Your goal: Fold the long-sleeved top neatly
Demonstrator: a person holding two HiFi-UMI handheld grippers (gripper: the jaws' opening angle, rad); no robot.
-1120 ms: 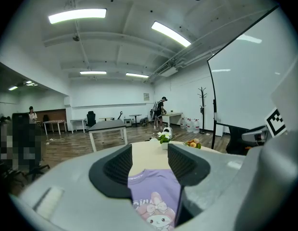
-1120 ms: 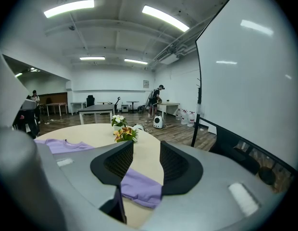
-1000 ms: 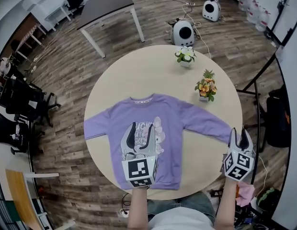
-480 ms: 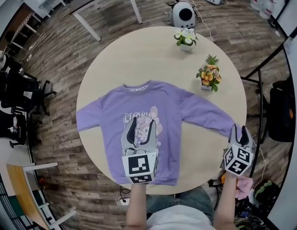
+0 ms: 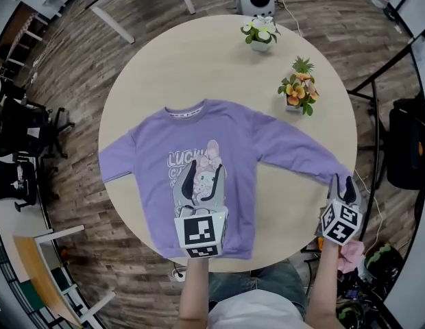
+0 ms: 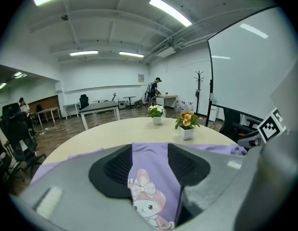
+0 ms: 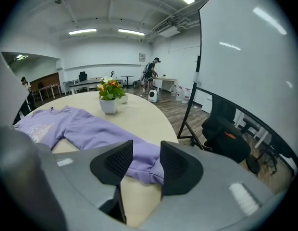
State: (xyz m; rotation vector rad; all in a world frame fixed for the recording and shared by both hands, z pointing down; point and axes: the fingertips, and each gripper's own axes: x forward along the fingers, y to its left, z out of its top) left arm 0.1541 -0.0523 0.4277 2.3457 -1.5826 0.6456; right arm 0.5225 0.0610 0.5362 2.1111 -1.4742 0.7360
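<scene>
Long-sleeved top (image 5: pixel 199 149) lies spread flat and face up on the round, pale table (image 5: pixel 212 67), taking up the half nearer to us. We see a plain lilac fabric with a ribbed collar (image 5: pixel 186 108), trimmed with a thin pale stripe, that points away from us. On the chest sits a print (image 5: pixel 199 166): pale lettering beside a cartoon bunny with a bow. The hem (image 5: pixel 236 253) runs along the table's near edge. The left-hand sleeve (image 5: pixel 116 160) stretches out sideways to the table's left rim, where its end hangs just past the edge. The right-hand sleeve (image 5: pixel 295 153) slants out and towards us, ending at the right rim. The body looks smooth, with only light creases where the sleeves meet it.

Our left gripper (image 5: pixel 204 173) hovers over the middle of the chest with its jaws apart; in the left gripper view the bunny shows in the gap between them, and neither pad presses on the cloth. Our right gripper (image 5: pixel 341 182) is at the table's right edge, jaws also apart, with the ribbed cuff (image 7: pixel 151 170) of the right-hand sleeve lying between them, not clamped. Two small flower pots (image 5: pixel 298 91) stand on the bare far side of the table, beyond the right-hand sleeve and apart from the top.
</scene>
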